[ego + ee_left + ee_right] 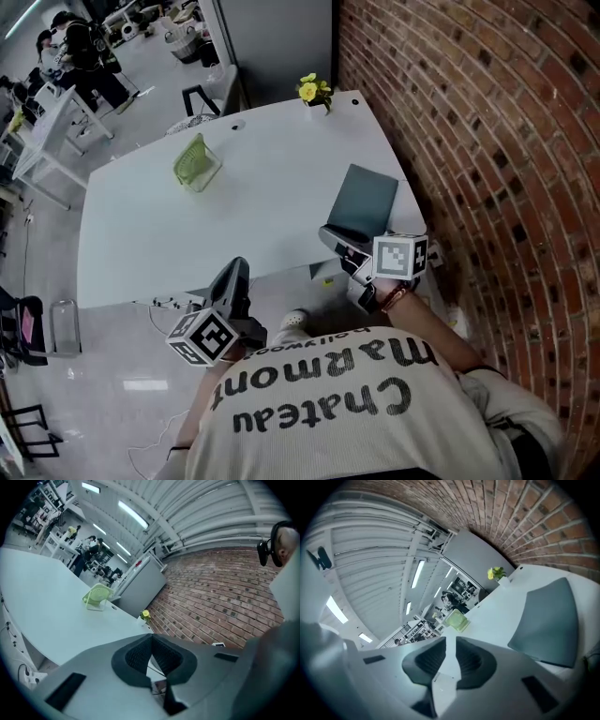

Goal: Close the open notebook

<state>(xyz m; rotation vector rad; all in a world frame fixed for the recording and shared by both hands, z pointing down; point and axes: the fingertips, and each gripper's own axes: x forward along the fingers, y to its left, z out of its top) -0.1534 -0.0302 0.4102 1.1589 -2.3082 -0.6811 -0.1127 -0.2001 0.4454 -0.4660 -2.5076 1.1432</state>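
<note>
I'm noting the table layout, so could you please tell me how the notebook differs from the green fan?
The notebook is dark grey-green; the fan is light green. The notebook lies flat and closed, while the fan stands upright. The notebook sits at the table edge nearest the brick wall; the fan stands well to its left in the head view. Both rest on the white table.

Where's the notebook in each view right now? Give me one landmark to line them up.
Head view: notebook right of centre, near the table's right edge.
Left gripper view: not in it.
Right gripper view: notebook at the right side, beside the jaws.
Shared landmark: green fan, upper left in the left gripper view, centre in the right gripper view.
</note>
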